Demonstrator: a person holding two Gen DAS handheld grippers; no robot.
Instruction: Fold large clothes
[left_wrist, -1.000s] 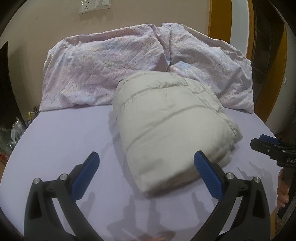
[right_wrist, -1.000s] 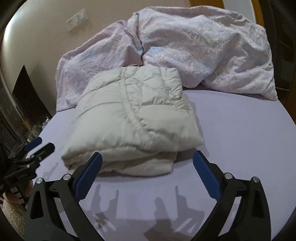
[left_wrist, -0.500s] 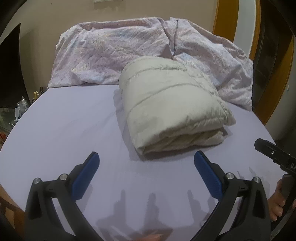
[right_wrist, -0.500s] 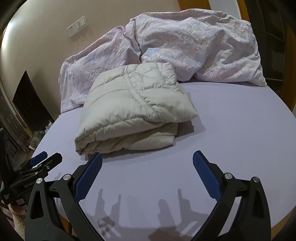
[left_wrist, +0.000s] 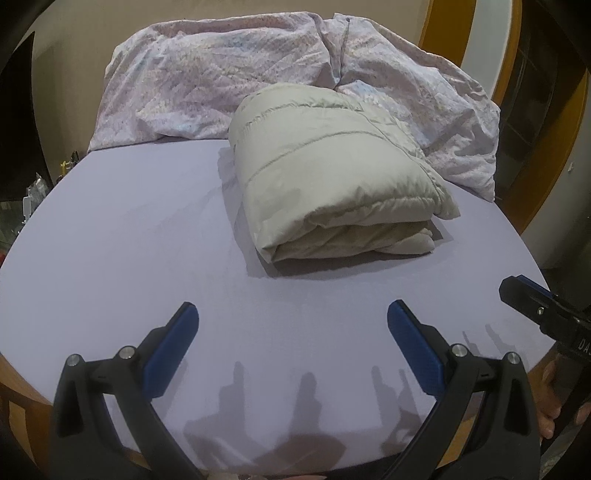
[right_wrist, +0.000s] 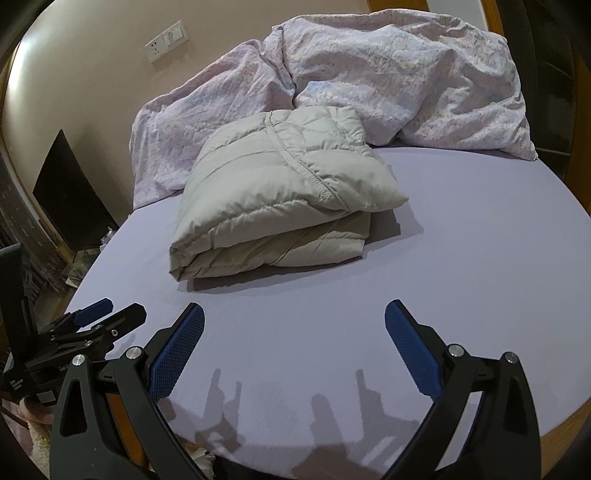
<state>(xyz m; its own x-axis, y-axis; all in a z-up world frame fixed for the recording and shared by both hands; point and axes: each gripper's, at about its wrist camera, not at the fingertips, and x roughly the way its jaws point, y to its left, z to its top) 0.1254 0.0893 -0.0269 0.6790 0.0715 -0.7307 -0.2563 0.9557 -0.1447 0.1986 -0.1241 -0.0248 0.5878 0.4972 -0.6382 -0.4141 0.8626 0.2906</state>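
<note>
A beige puffy jacket (left_wrist: 332, 177) (right_wrist: 280, 184) lies folded into a thick rectangular bundle on the lavender bed sheet (left_wrist: 129, 240) (right_wrist: 461, 240). My left gripper (left_wrist: 291, 317) hovers open near the bed's front edge, well short of the bundle, holding nothing. My right gripper (right_wrist: 293, 315) is open too, empty, and equally far back. Each gripper shows at the edge of the other's view: the right gripper (left_wrist: 535, 306) at the far right with a hand below it, the left gripper (right_wrist: 99, 317) at the lower left.
A crumpled pink patterned duvet (left_wrist: 221, 77) (right_wrist: 388, 77) is heaped behind the jacket against the wall. A wall socket plate (right_wrist: 164, 40) is above it. A dark cabinet (right_wrist: 70, 195) and clutter stand left of the bed; a wooden door frame (left_wrist: 509, 74) is at the right.
Both grippers have pulled back from the folded jacket toward the bed's front edge. The jacket now lies farther away and untouched.
</note>
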